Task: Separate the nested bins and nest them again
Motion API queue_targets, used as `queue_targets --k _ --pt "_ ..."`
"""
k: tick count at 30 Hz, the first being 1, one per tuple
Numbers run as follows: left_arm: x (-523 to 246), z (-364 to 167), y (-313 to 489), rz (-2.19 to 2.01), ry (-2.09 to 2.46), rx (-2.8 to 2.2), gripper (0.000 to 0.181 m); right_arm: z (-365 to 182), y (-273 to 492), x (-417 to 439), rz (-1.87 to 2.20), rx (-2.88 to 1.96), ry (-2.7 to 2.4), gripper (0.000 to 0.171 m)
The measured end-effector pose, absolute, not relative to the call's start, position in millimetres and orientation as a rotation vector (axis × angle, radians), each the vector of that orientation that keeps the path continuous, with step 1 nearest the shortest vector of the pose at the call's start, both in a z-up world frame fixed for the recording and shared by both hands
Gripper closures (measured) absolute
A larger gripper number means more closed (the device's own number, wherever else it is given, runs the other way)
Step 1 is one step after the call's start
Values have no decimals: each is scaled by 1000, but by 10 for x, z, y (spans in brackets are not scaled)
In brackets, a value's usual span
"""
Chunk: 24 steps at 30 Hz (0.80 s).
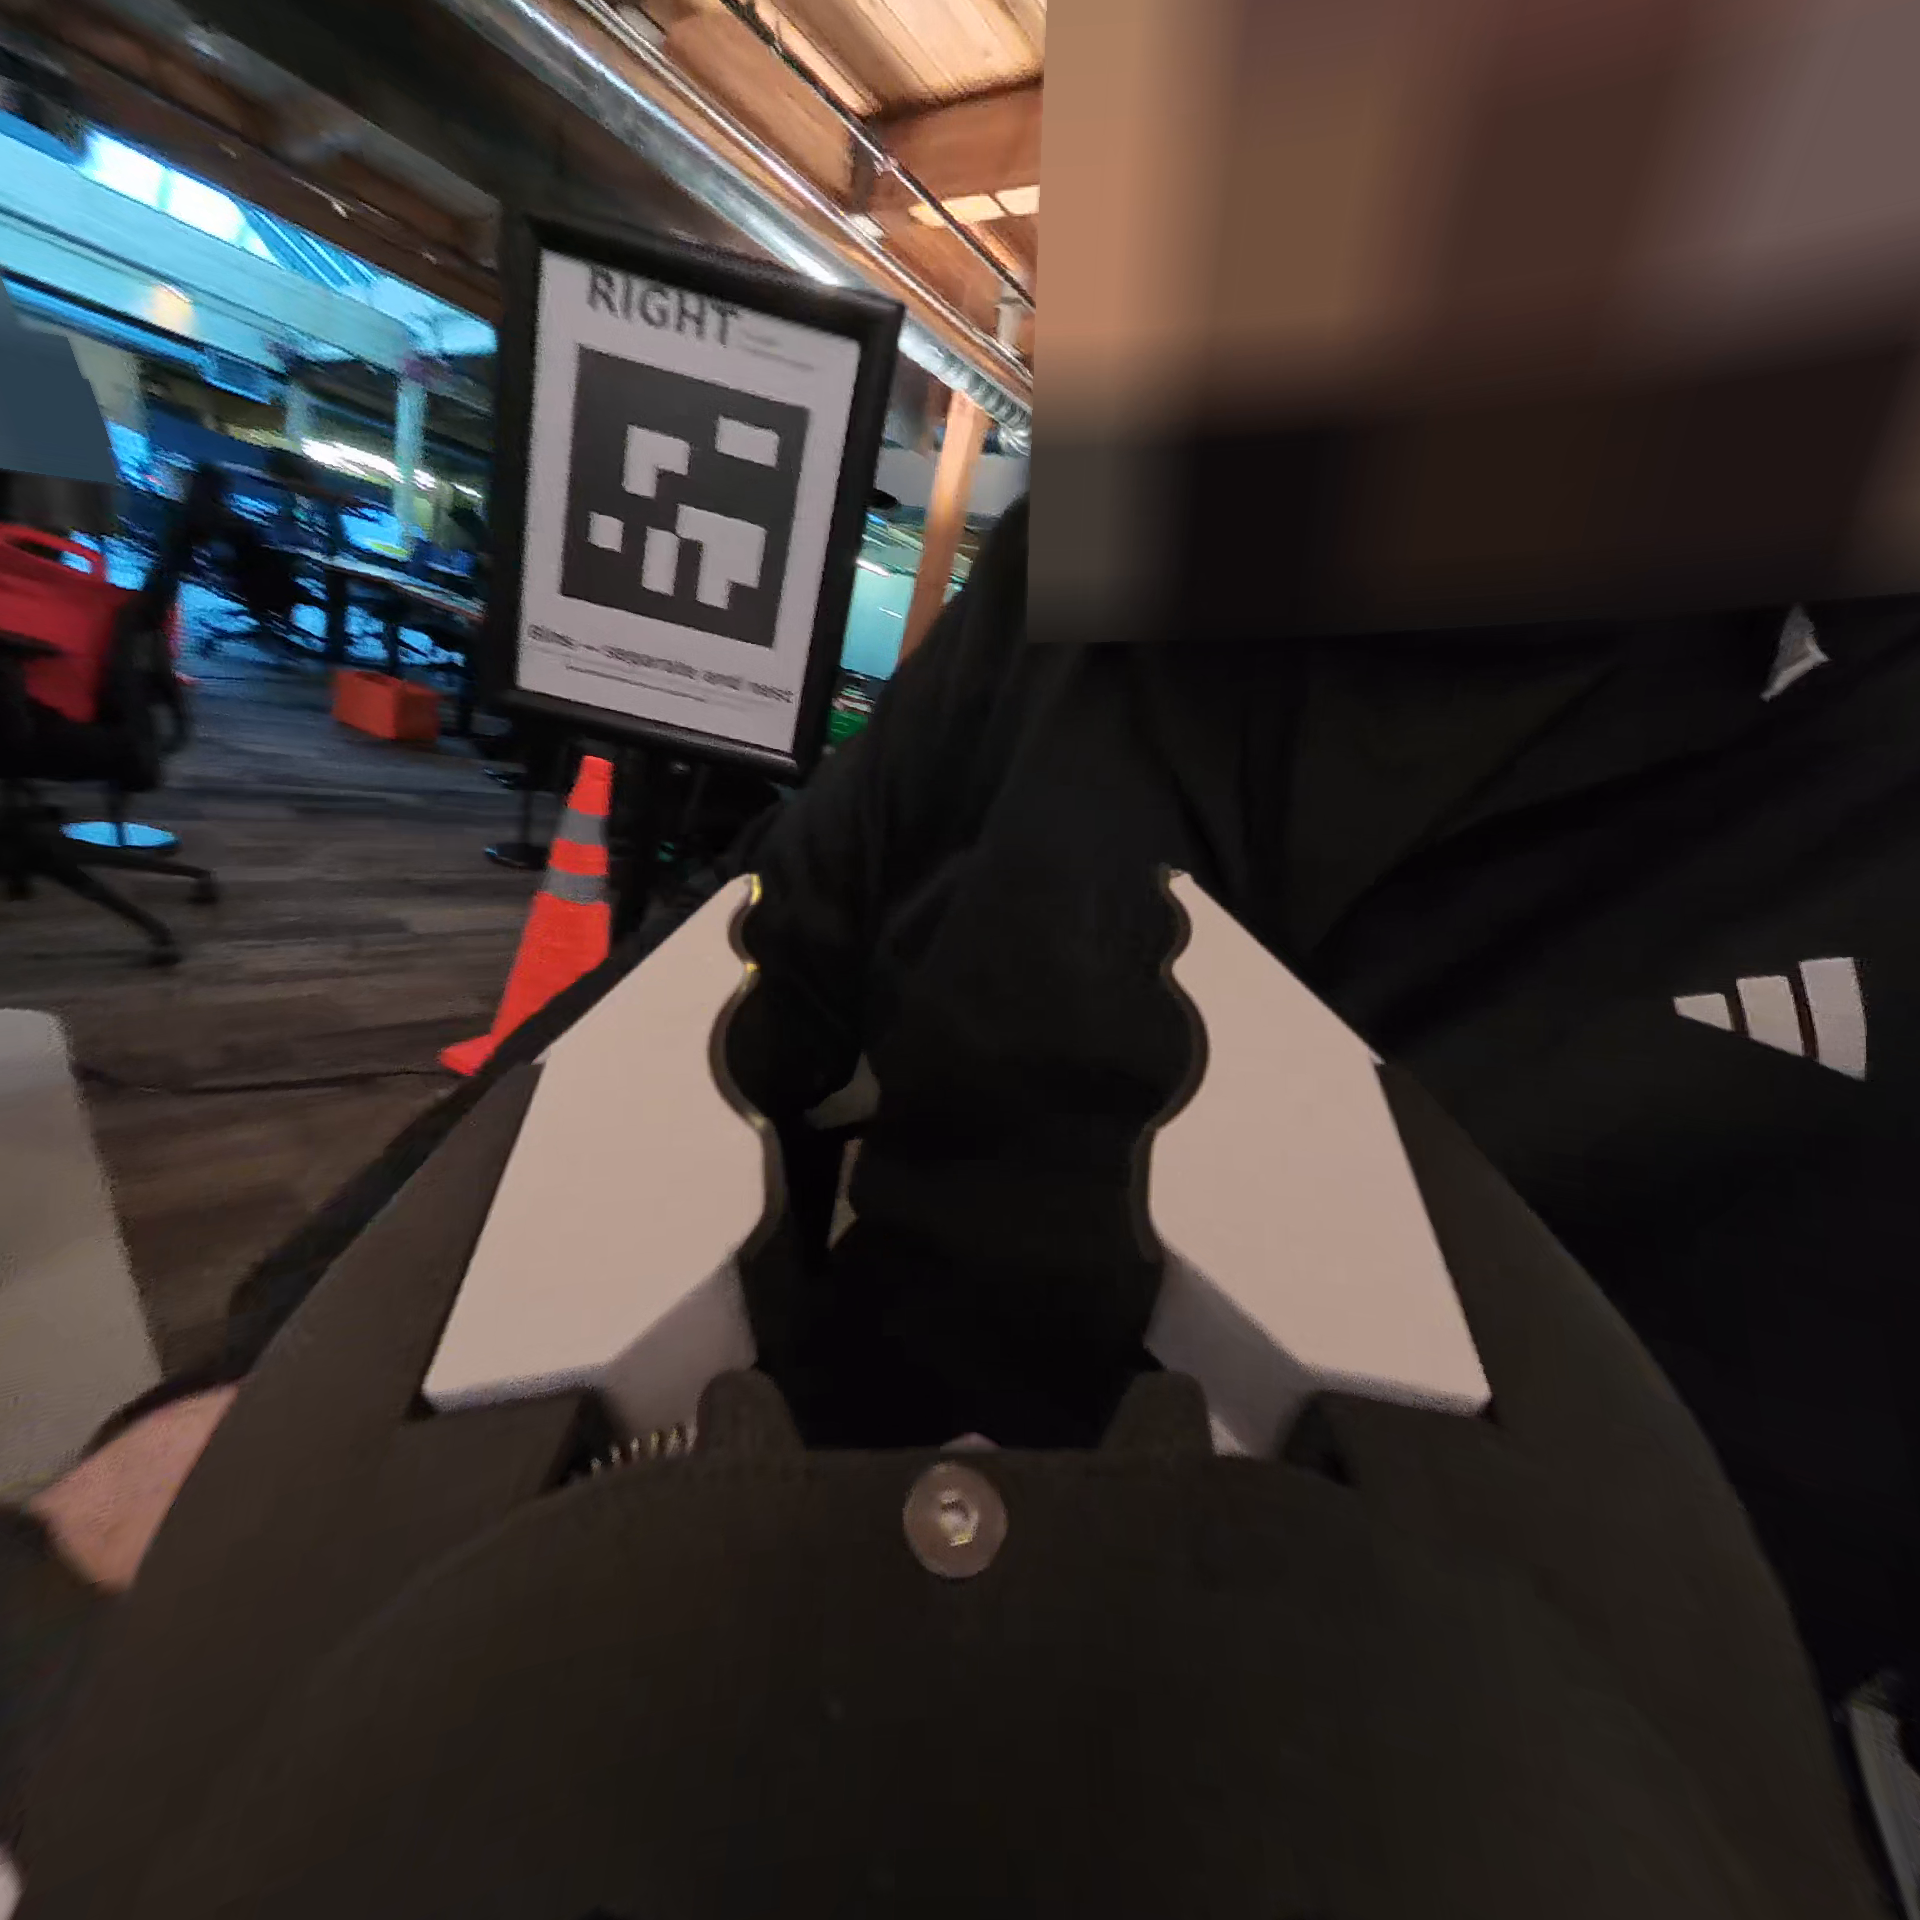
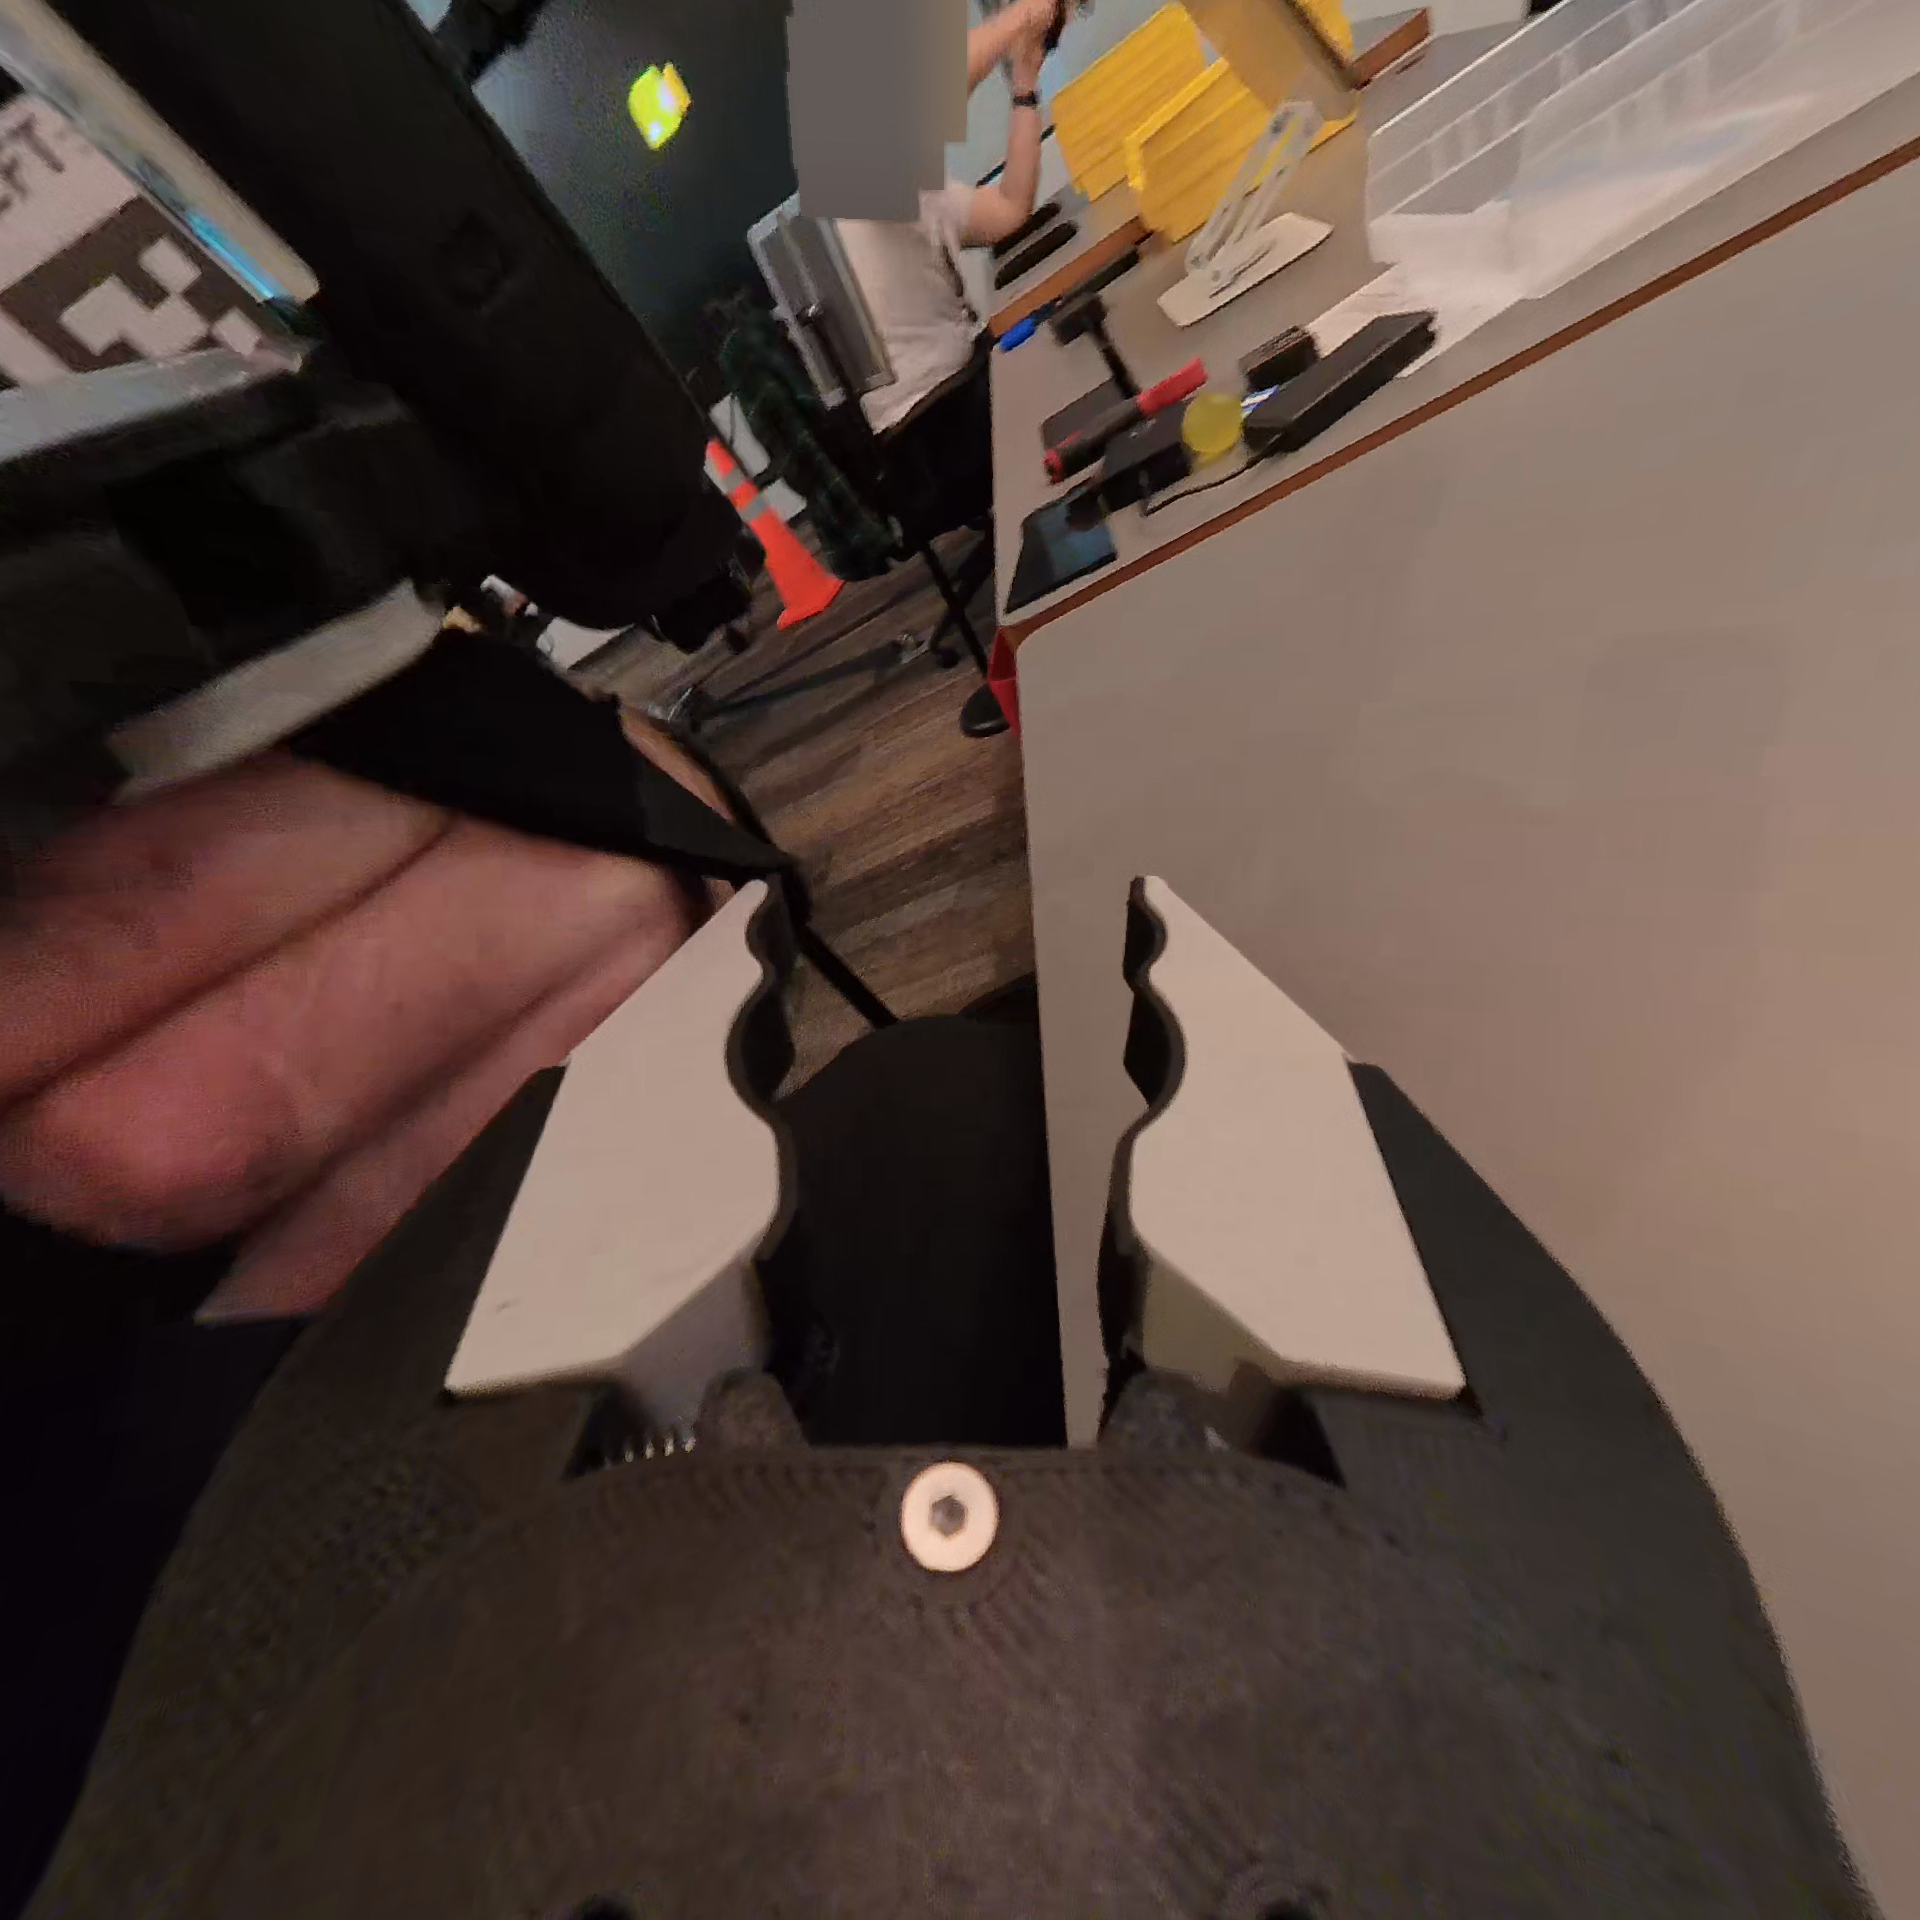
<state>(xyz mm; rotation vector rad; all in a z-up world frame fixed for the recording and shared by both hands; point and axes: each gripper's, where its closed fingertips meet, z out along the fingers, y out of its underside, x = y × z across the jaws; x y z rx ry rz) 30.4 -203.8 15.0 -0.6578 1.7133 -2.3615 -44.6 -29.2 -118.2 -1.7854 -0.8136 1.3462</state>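
Clear translucent bins (image 2: 1621, 114) sit on the grey table top (image 2: 1340, 312) at the upper right of the right wrist view; I cannot tell whether they are nested. My right gripper (image 2: 953, 891) is open and empty, low beside the table's grey side panel (image 2: 1507, 987), pointing along it. My left gripper (image 1: 961, 883) is open and empty, pointing at a person in black clothing (image 1: 1351, 935). No bins show in the left wrist view. The left gripper's black body (image 2: 436, 312) and the hand holding it (image 2: 260, 987) fill the right wrist view's upper left.
A framed marker sign on a stand (image 1: 691, 488) and an orange cone (image 1: 566, 914) stand on the wood floor. An office chair (image 1: 94, 727) is at left. The table holds yellow stacks (image 2: 1164, 135), black devices (image 2: 1340, 379), a yellow ball (image 2: 1210, 424). Another person (image 2: 935, 270) sits beyond.
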Motion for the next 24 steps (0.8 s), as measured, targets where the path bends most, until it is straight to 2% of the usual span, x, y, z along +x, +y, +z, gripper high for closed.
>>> queue_targets --k 3,7,12,14,15,19,22,24 --pt "284 122 -2152 -2435 1735 -636 111 -1176 -430 -496 1345 -1781 -925 121" --pt "230 56 -2332 -2469 1837 -606 112 -1159 -545 -511 1340 -1775 -1018 126" --pt "431 -181 -2538 -2385 1888 -766 80 -1195 -713 -527 1269 -1809 -1208 134" --pt "485 -186 -2552 -2360 1874 -794 74 -1179 -765 -518 1264 -1807 -1243 141" --pt "477 -194 -2576 -2365 1889 -798 77 -1169 -792 -519 1260 -1802 -1263 143" --pt "338 -312 -2794 -2367 2054 -724 117 -1163 -927 -517 1271 -1772 -1374 146" --pt "287 -357 -2893 -2285 2128 -627 178 -1149 -1000 -476 1289 -1741 -1443 140" --pt "322 -176 -2840 -2290 2023 -603 181 -1112 -989 -426 1272 -1735 -1450 130"
